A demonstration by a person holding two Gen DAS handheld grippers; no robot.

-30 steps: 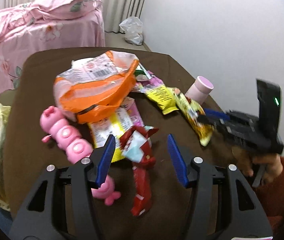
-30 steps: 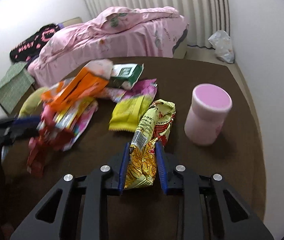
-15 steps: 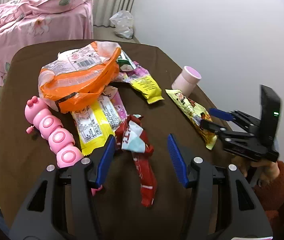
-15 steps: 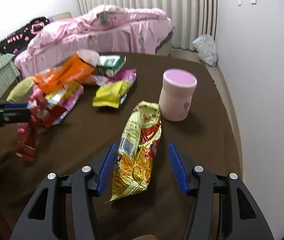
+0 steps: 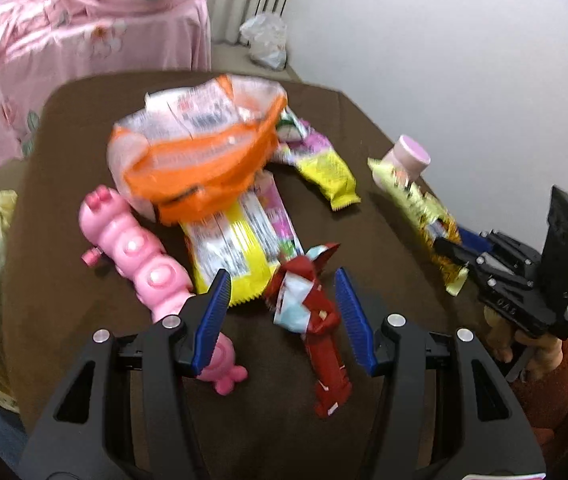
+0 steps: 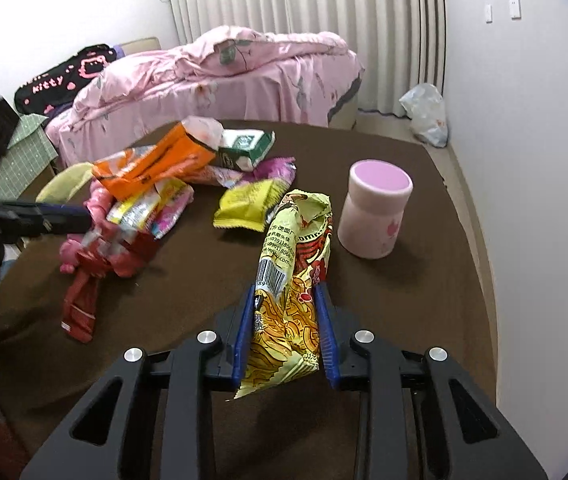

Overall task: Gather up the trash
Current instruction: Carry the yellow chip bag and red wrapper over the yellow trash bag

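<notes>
Closing your right gripper (image 6: 287, 330) on the yellow noodle packet (image 6: 292, 292), barcode showing | left gripper (image 5: 284, 320) half-open, straddling the red wrapper (image 5: 315, 320), no pinch | "Kitty" legible on black bag (image 6: 66, 70)

Each claw is a matte black plastic frame with triangular cut-outs, round silver screw heads and two ribbed blue pads. The left claw (image 5: 284, 312) and right claw (image 6: 285, 328) look alike. The right unit carries an upright black block with a small green light (white lettering, too small to read). A rust-orange sleeve (image 5: 555, 384) covers the wrist.
</notes>
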